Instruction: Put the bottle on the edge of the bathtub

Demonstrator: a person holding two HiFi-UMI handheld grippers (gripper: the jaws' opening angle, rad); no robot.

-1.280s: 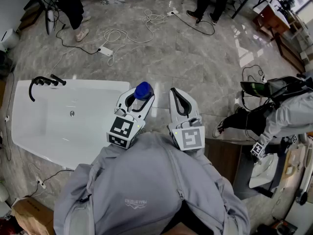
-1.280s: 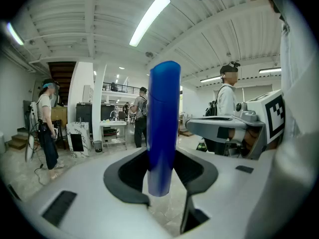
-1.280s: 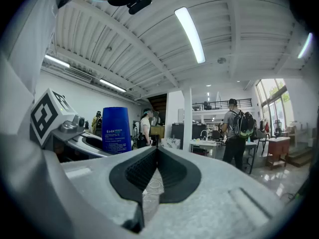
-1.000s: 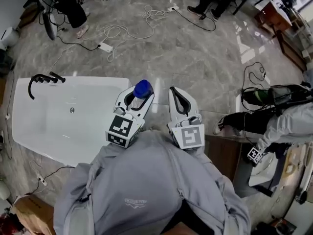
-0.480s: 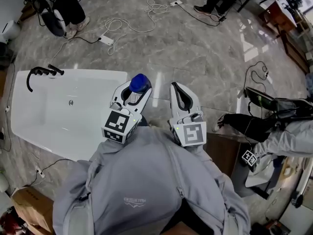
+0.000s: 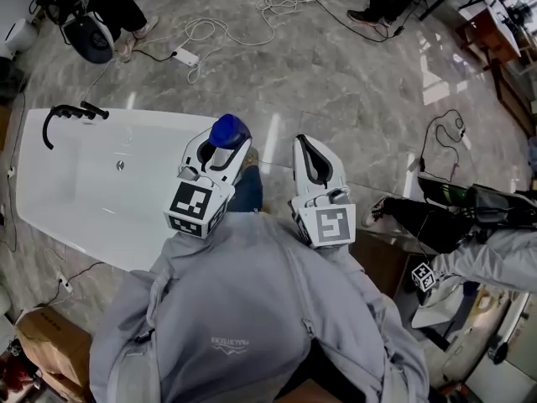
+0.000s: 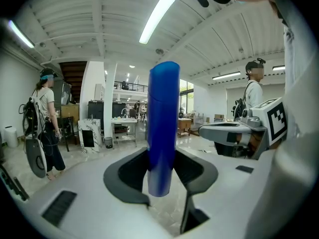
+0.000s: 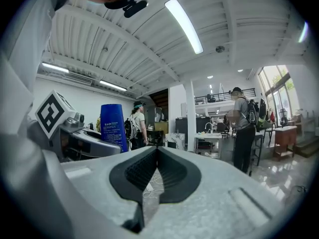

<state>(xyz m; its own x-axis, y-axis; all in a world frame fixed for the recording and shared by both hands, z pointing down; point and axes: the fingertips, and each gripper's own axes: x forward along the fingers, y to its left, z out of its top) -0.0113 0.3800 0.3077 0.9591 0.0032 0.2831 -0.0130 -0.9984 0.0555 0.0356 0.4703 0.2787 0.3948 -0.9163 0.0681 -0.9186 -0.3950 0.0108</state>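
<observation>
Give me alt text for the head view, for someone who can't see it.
From above: a person in a grey top holds a blue bottle in the left tongs at the end of a white bathtub. The right tongs, shut and empty, are alongside over the marble floor.

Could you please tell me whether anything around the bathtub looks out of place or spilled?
Only the floor: white cables and a power strip lie loose and tangled beyond the bathtub, which looks like a trip hazard. The bottle sits upright in the left tool, and nothing has spilled.
</observation>
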